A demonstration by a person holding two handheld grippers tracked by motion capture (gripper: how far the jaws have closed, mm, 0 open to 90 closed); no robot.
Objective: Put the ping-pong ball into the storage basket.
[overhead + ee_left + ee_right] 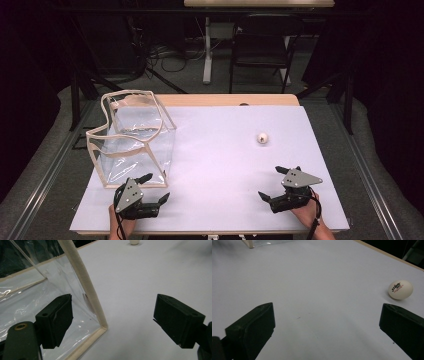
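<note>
Both grippers rest on the worktop (pixel 225 150), jaws apart: left gripper (pixel 154 188) beside the clear bag (pixel 135 140), right gripper (pixel 271 182) near the ball (pixel 262 138)

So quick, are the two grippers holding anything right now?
Left gripper: open, holding nothing, beside the clear bag.
Right gripper: open, holding nothing; the ball lies apart.

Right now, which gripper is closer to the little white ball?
Right. The right gripper sits open just below the small white ball; the left gripper is far across the table, by the clear plastic bag.
</note>
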